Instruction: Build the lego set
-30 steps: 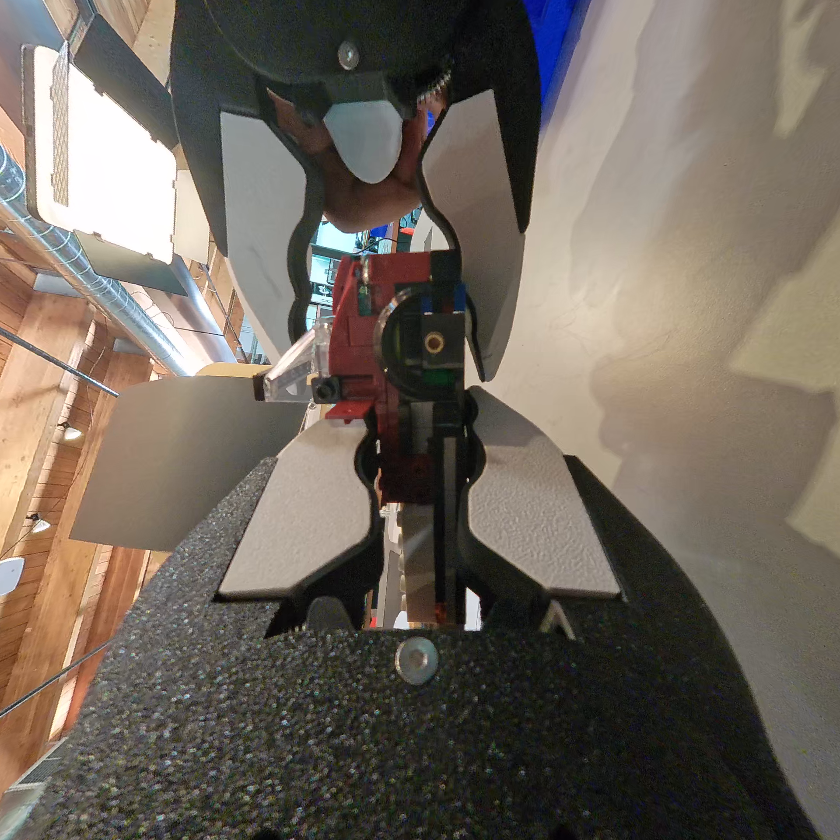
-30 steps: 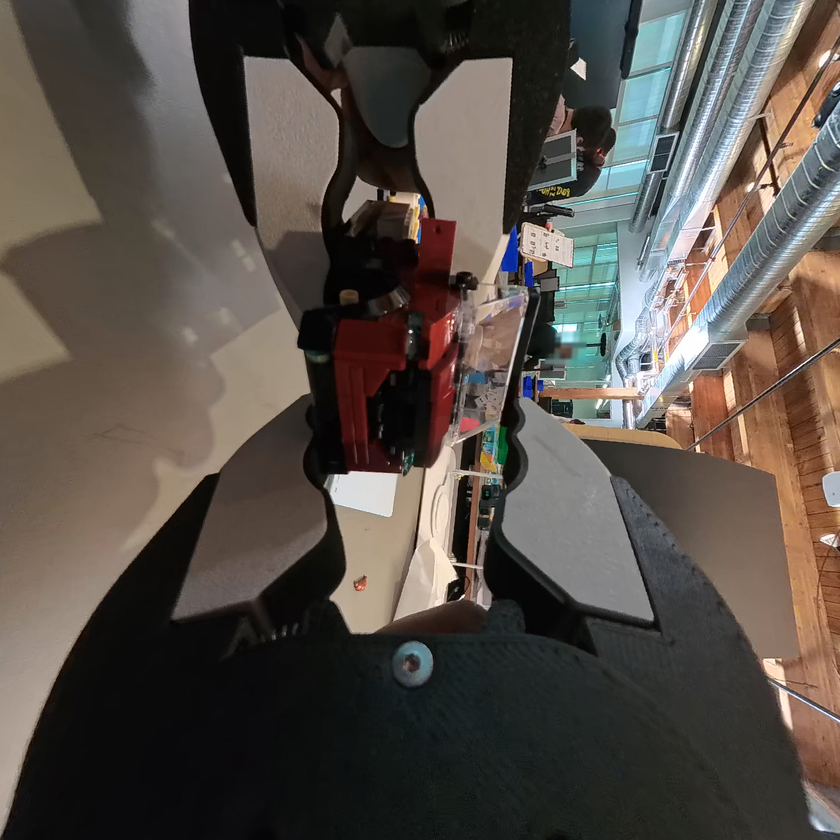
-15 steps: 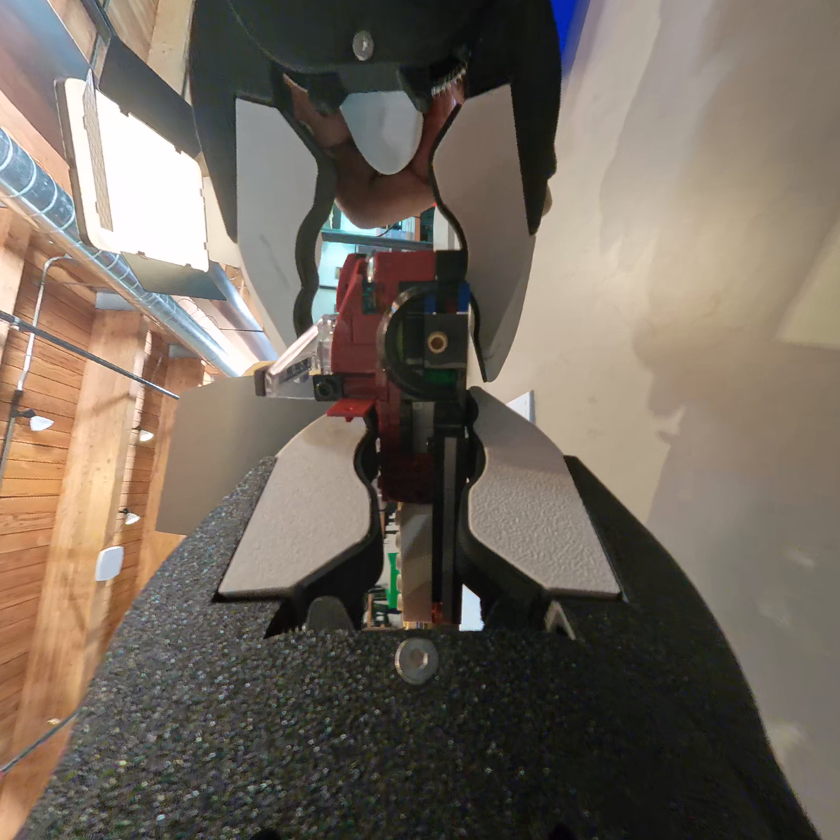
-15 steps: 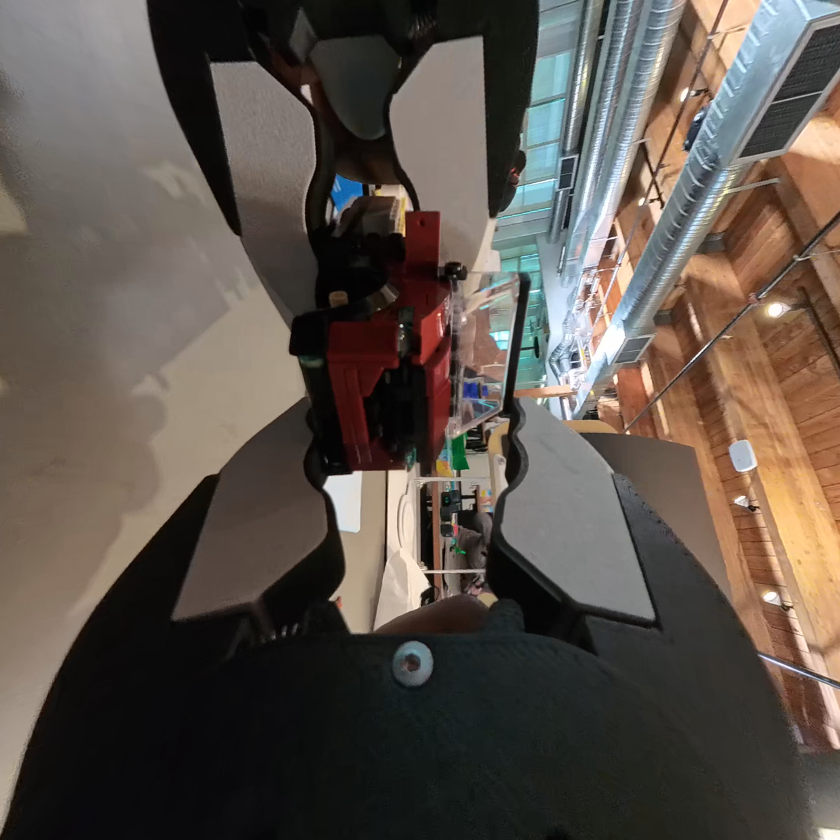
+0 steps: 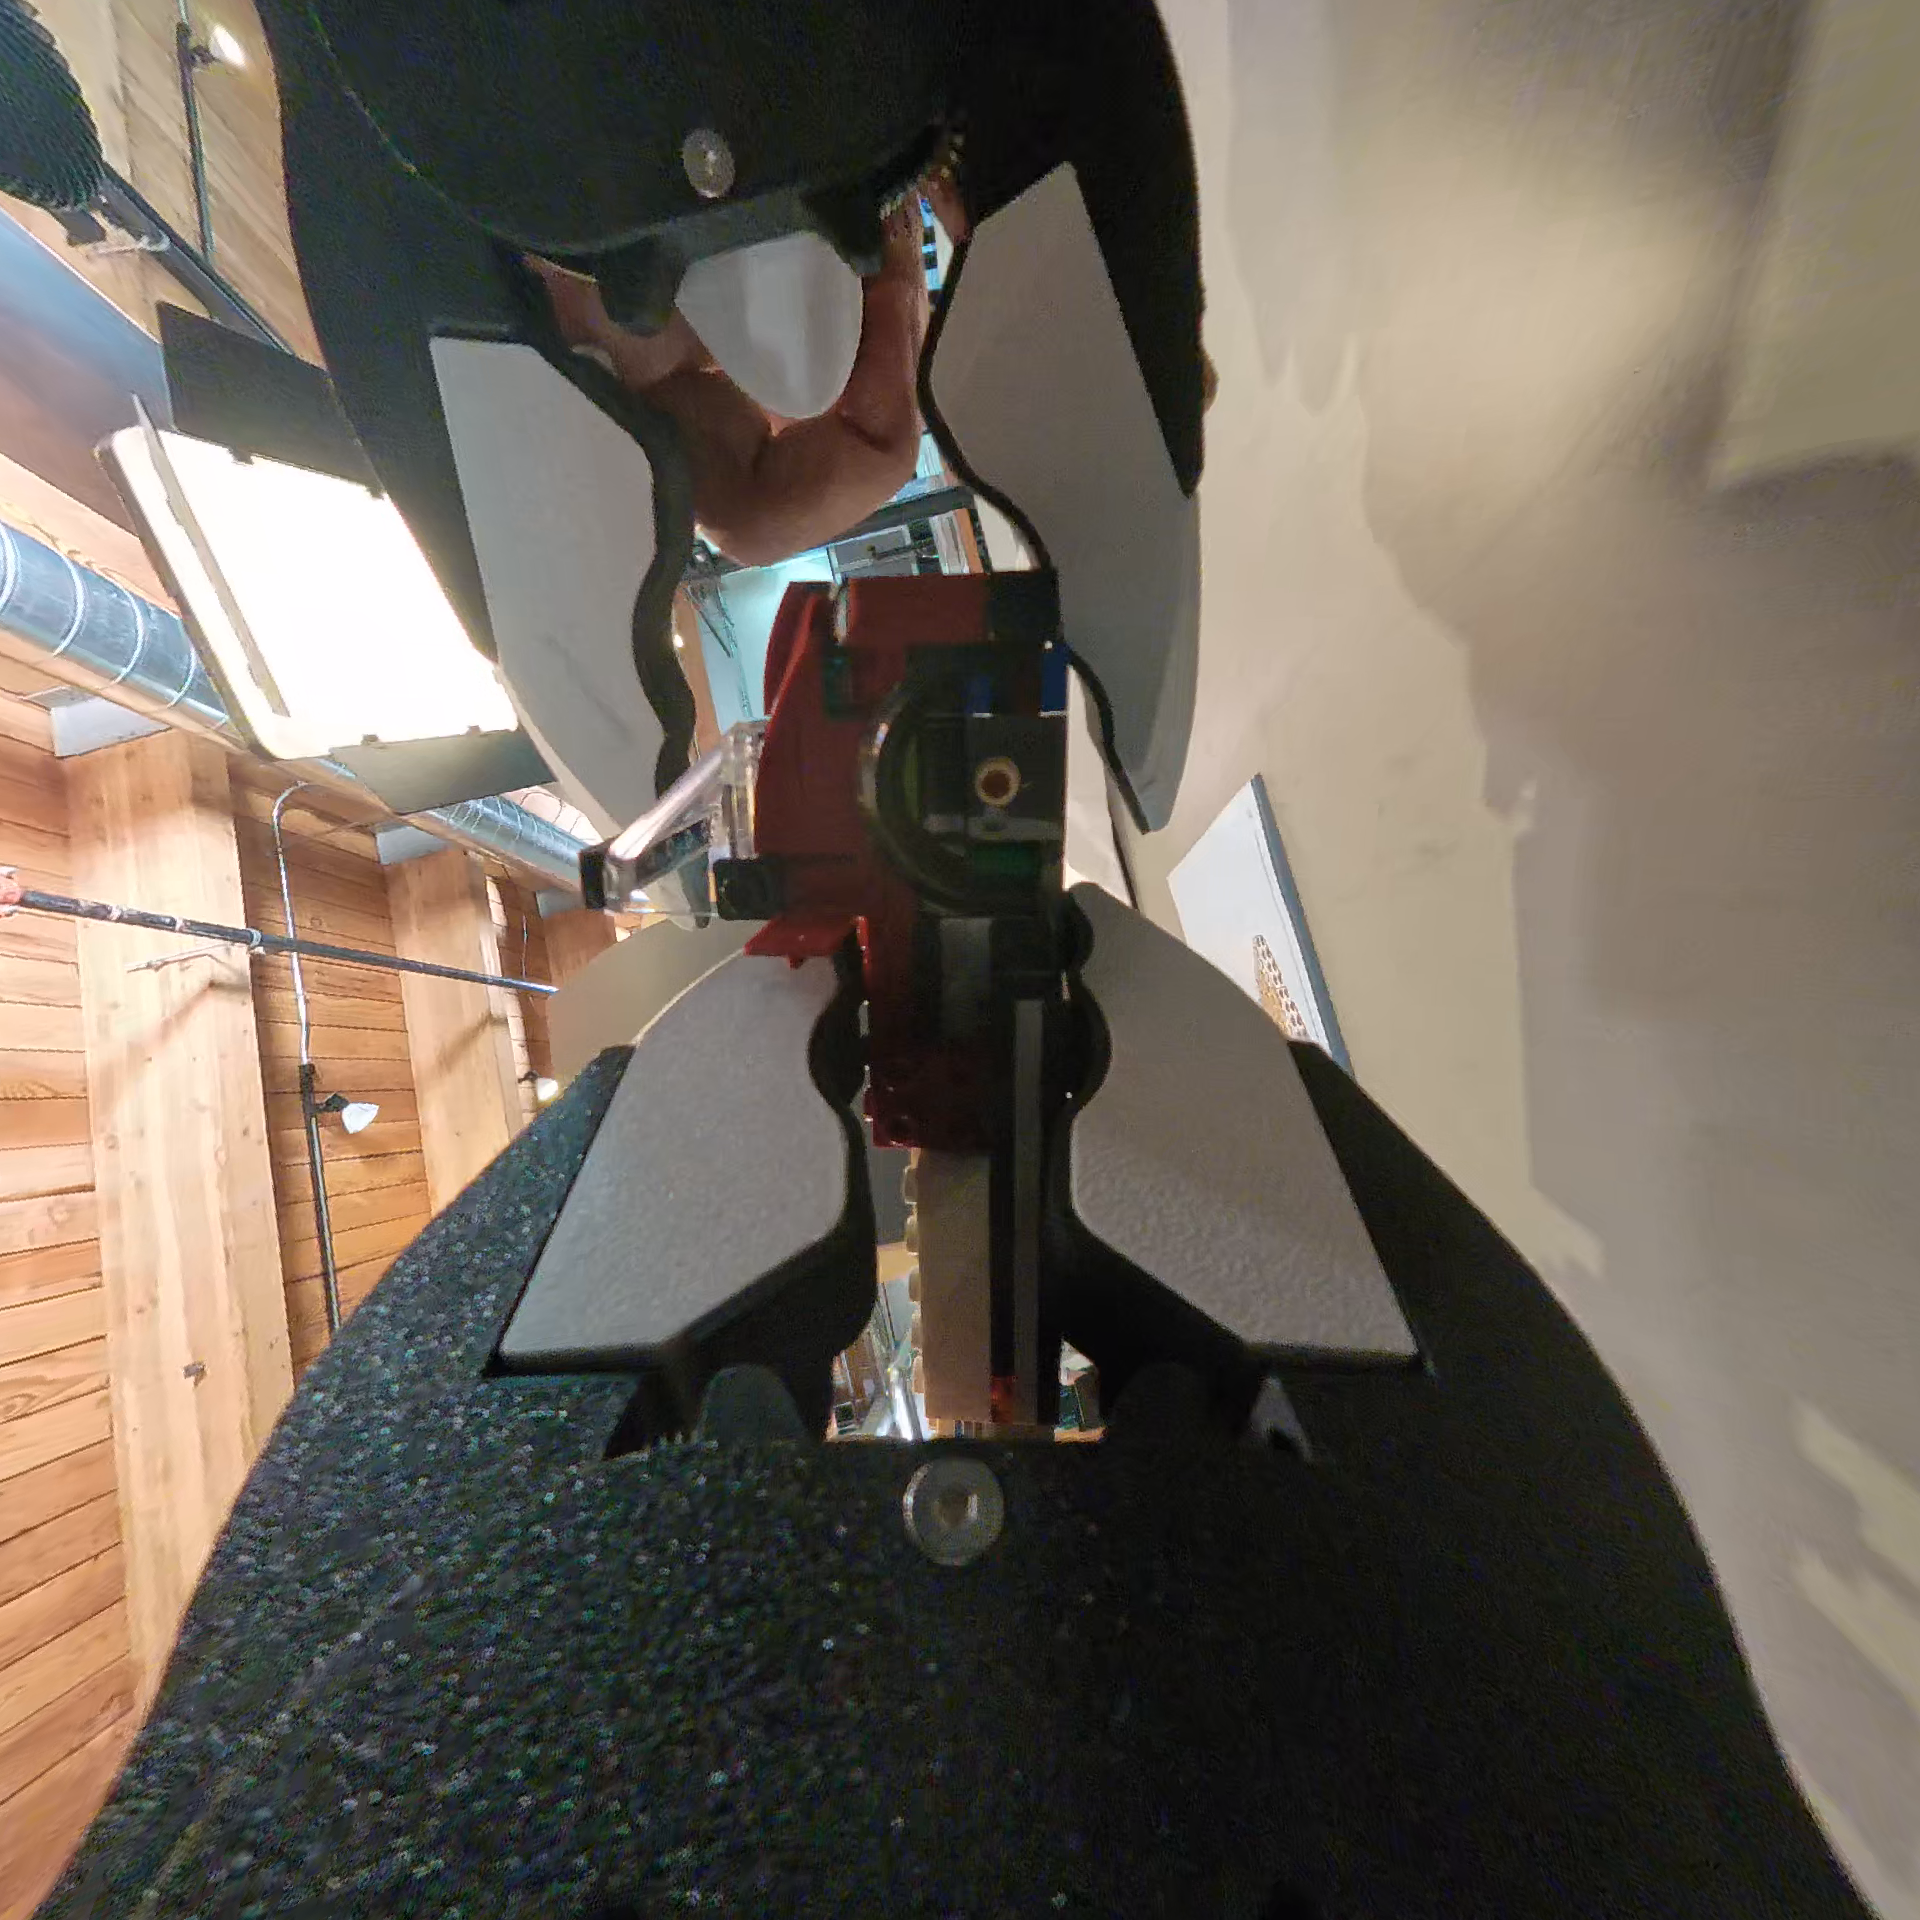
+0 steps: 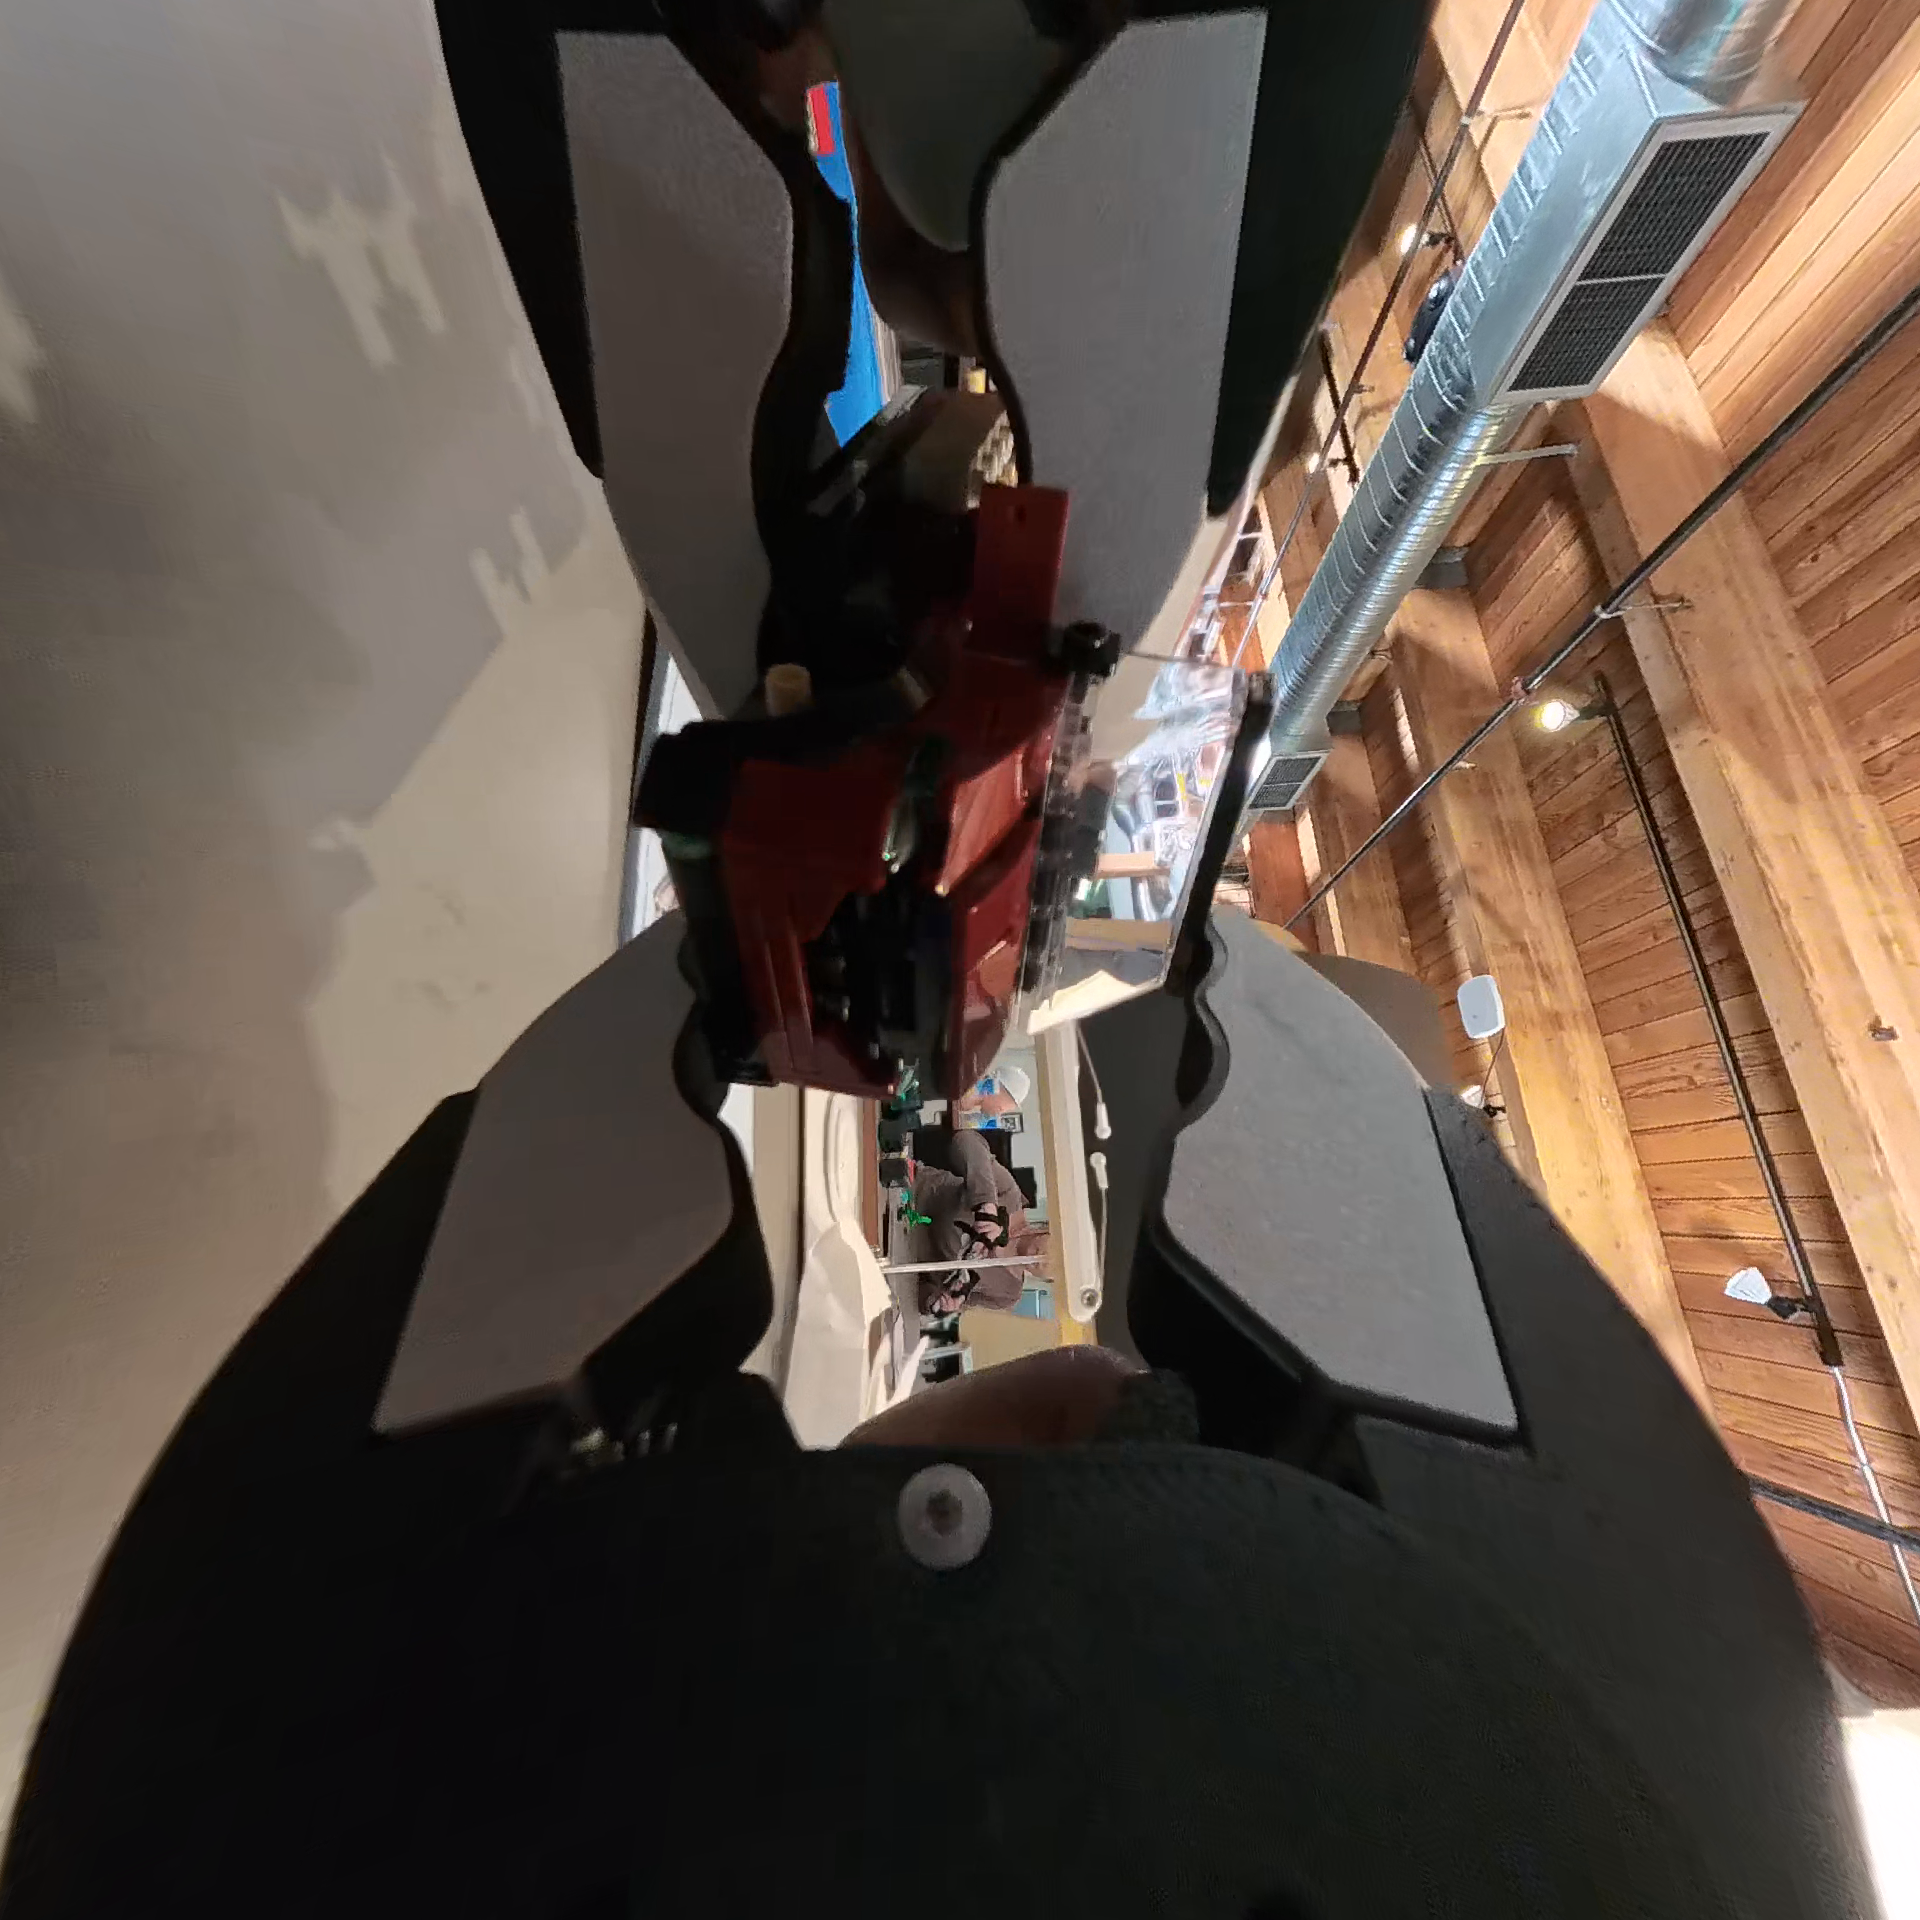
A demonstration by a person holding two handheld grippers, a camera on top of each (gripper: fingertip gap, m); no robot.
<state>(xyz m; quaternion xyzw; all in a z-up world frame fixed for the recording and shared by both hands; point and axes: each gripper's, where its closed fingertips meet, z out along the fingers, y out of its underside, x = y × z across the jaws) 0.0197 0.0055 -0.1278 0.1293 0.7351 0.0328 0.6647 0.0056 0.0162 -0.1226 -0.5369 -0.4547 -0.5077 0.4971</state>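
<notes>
The left claw [image 5: 961, 977] is clenched on the narrow end of a red and black brick model [image 5: 914, 790], while beyond it the right claw [image 6: 940, 987] closes around the model's wider end, its clear windscreen [image 6: 1153, 821] against one finger.

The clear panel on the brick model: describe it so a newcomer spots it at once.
Find the dark red brick-built model between the two grippers. The clear panel juts from its side like a windscreen, edged by a black strip. It is the only see-through part; neighbouring bricks are red, black or tan.
</notes>
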